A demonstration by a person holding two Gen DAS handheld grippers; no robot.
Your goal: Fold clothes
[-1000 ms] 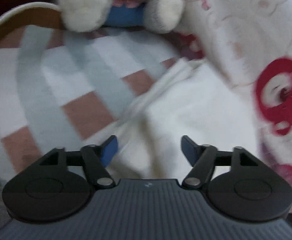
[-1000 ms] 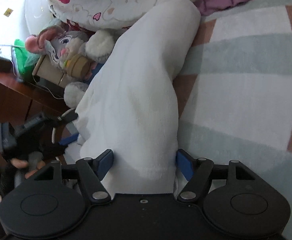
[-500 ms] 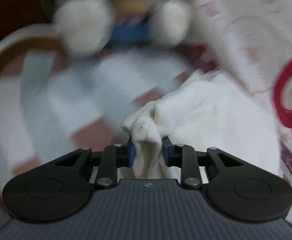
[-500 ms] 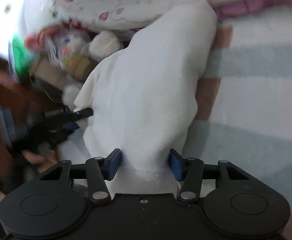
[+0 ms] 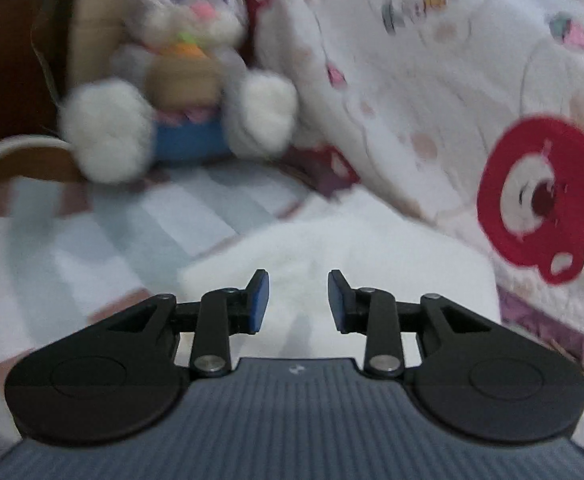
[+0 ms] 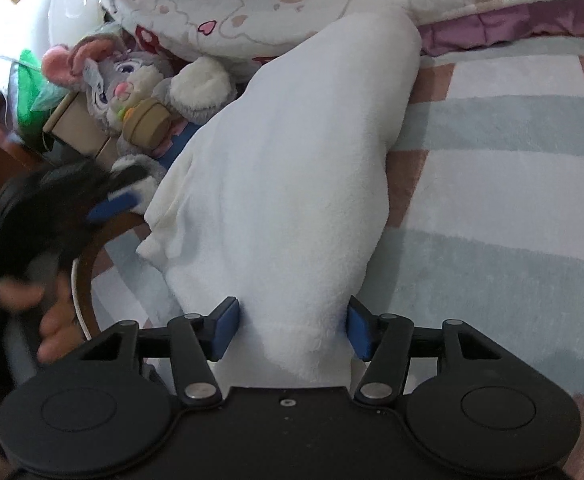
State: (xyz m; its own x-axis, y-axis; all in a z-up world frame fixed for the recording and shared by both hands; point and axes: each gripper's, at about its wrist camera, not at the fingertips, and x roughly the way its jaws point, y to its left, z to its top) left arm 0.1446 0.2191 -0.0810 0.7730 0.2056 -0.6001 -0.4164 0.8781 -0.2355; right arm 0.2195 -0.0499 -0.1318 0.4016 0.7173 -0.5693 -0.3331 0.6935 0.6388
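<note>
Lying on the bed (image 6: 511, 208), the garment (image 6: 292, 184) runs lengthwise away from the right gripper (image 6: 292, 330) toward the quilt (image 6: 276, 8) at the bed's far edge; right jaws stand wide, flanking its near end unclenched; left gripper (image 5: 297, 300), released, hovers at its left edge, empty.
</note>
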